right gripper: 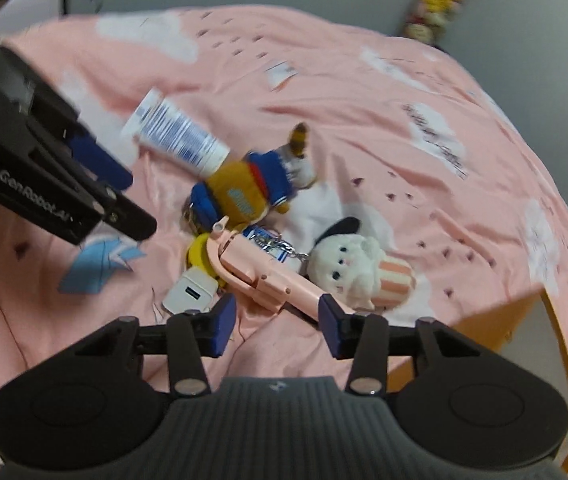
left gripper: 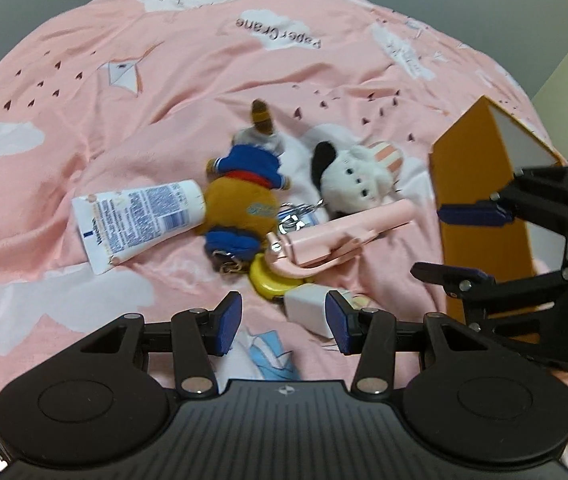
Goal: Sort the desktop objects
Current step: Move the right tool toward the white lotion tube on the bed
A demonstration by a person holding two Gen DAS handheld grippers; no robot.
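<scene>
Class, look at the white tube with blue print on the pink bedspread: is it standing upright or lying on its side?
Lying on its side. The white tube rests flat along the pink bedspread, its cap end touching the brown plush toy.

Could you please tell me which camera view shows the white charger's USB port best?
The right wrist view: the white charger faces the camera there, its port visible as a dark slot. In the left wrist view the charger shows only plain white sides, partly behind the left gripper's finger.
</scene>
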